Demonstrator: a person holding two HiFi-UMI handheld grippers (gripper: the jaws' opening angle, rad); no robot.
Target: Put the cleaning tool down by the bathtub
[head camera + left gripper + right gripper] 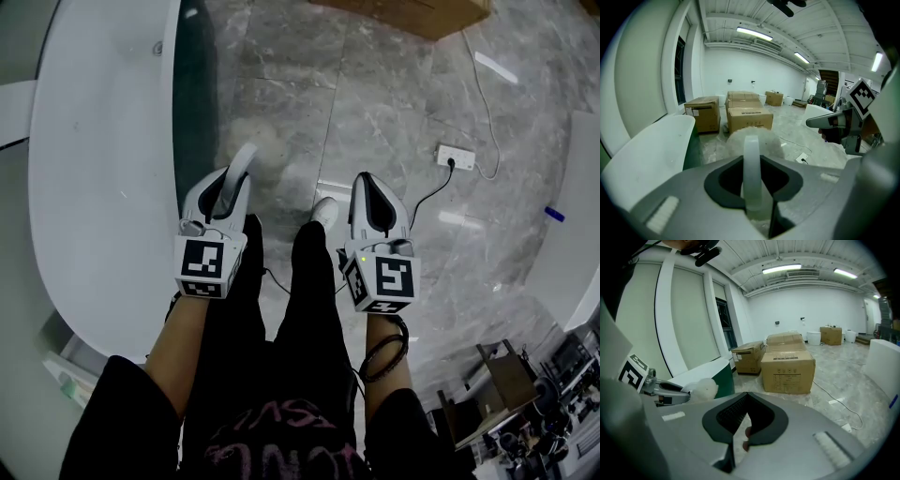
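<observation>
While the person stands on the marble floor (375,94) with the white bathtub (94,169) at the left side, 1 gripper is held in each hand at about hip level.

1. Left gripper (228,192): the 2 jaws are clamped on the pale, translucent handle (751,159) of the cleaning tool. The handle runs forward out of the jaws and ends in a white fluffy head (772,140).
2. Cleaning tool position: it is carried in the left gripper, clear of the floor. In the head view the fluffy head lies over the floor just beside the bathtub's dark green outer wall (no contact with the tub can be made out).
3. Right gripper (370,192): the jaws are pressed together with nothing gripped between them. It is held level with the left gripper, on the far side of the person's legs, well apart from the tool.
4. Surroundings: several cardboard boxes (787,366) stand on the floor ahead, past the end of the bathtub. A white power strip (457,157) with a black plug and a white cable lies on the floor to the right.
</observation>
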